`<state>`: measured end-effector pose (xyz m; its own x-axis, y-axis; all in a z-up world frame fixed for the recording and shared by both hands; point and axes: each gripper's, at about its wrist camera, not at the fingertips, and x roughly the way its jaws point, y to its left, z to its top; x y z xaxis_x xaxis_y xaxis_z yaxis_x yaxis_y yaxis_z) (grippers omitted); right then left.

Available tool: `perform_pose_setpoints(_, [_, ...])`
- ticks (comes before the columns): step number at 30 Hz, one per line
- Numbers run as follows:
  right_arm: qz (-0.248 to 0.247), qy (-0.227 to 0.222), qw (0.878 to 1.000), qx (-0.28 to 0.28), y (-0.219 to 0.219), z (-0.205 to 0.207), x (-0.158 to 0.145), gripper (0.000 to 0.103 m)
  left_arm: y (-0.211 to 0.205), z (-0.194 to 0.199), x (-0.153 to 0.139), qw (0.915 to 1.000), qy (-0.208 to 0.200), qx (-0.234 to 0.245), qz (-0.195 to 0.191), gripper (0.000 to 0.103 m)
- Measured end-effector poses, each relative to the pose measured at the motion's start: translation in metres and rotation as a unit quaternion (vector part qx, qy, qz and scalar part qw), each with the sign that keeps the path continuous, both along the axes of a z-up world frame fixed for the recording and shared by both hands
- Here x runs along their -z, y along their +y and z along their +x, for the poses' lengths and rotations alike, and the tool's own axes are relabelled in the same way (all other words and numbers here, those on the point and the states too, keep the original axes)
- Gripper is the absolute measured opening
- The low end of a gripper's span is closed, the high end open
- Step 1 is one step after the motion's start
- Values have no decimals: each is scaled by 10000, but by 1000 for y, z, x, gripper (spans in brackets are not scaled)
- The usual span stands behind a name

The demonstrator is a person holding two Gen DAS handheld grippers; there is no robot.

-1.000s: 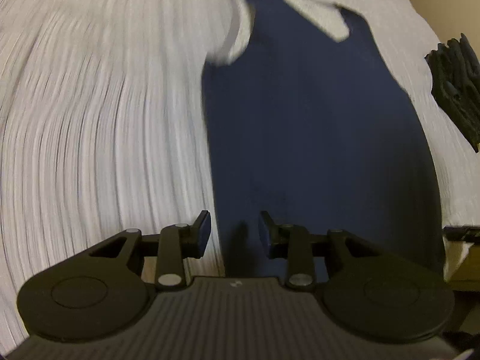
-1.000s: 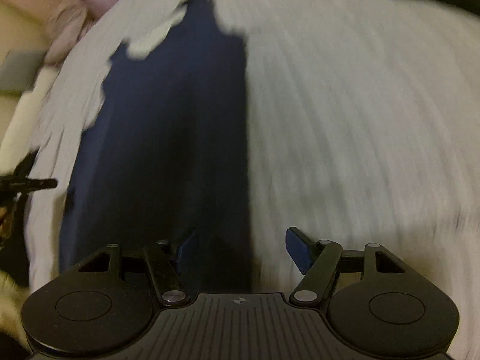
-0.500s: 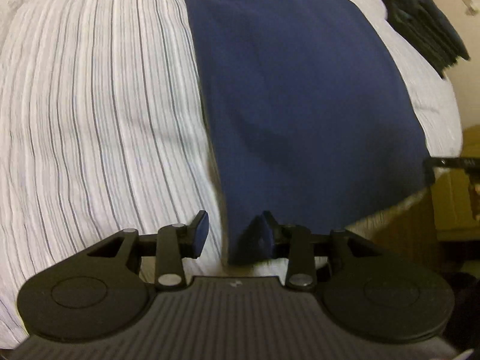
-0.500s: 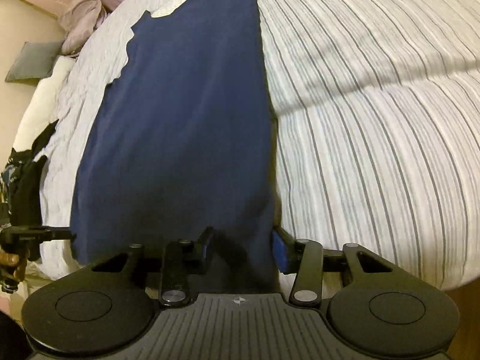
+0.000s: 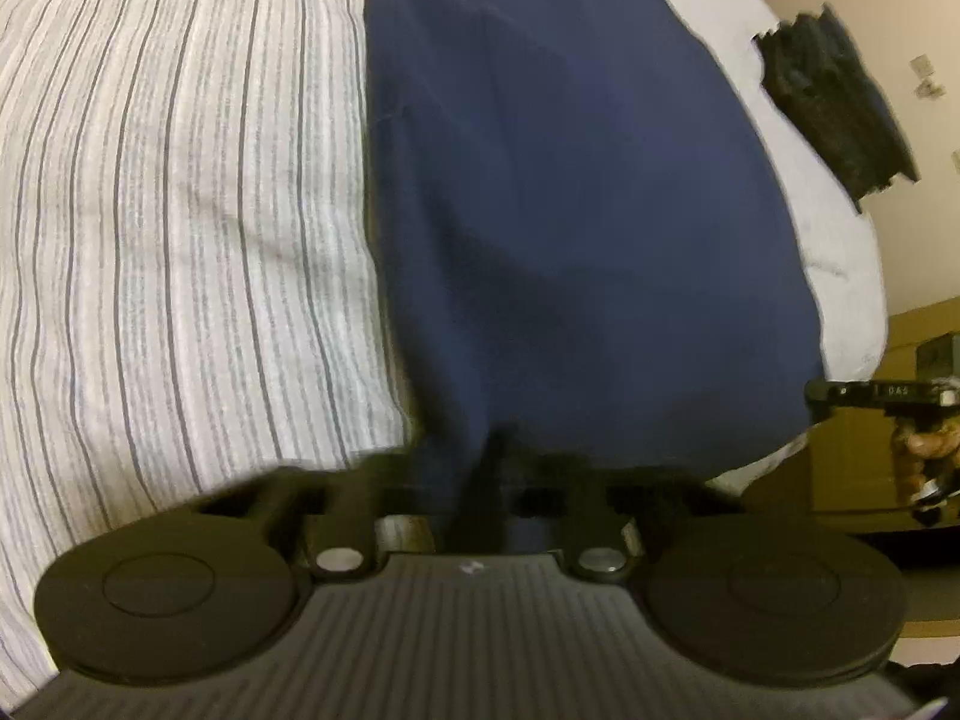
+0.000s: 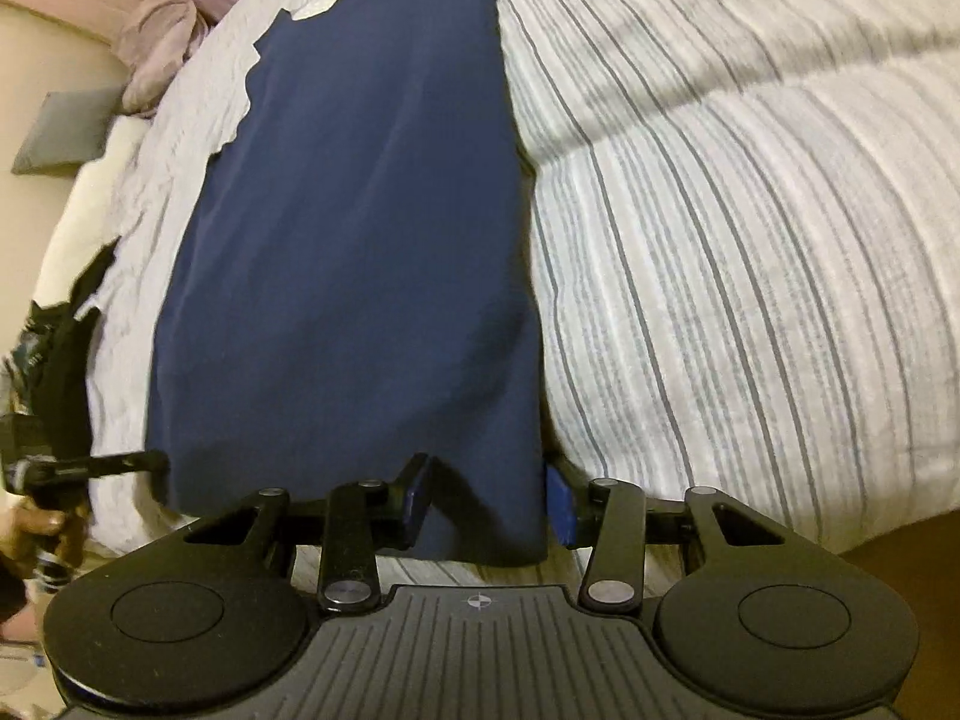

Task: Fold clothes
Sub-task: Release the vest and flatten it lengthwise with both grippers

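Observation:
A navy sleeveless garment lies flat along the striped bed; it also shows in the right wrist view. My left gripper is at the garment's near left hem corner, with the cloth bunched between its fingers; blur hides the fingertips. My right gripper straddles the near right hem corner, and its blue pads stand apart with the cloth between them. Each gripper shows at the edge of the other's view: the right gripper and the left gripper.
The striped white duvet covers the bed. A black folded pile lies at the bed's far right edge. Pink bedding and a grey cushion are beyond the bed. A wooden floor lies below the near edge.
Both grippers have moved down to the garment's near hem. The left gripper's fingers have closed in on the left corner. The right gripper now straddles the right corner more widely.

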<state>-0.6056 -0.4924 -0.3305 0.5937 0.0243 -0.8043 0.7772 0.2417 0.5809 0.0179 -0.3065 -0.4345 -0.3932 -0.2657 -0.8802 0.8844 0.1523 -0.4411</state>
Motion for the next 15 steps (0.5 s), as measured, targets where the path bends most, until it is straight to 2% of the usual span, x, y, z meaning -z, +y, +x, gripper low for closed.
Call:
perform_pose_setpoints(1, [127, -69, 9999, 0, -3, 0, 3, 2, 4, 3, -6, 10000, -11, -61, 29, 0])
perform_pose_setpoints(4, [309, -82, 9989, -331, -16, 0, -13, 1, 15, 9, -37, 9998, -50, -211, -18, 0])
perform_pose_setpoints(8, [248, 45, 9966, -790, -37, -15, -71, 0, 38, 4, -85, 9985, -30, -458, -310, 0])
perform_pose_setpoints(11, [23, 199, 9933, -1139, -45, -22, -110, 0, 46, -19, -86, 9984, -68, -478, -309, 0])
perform_pose_setpoints(15, [-91, 771, 9860, -1477, -44, -14, -90, 0, 47, -30, -73, 9986, -266, -444, -104, 0])
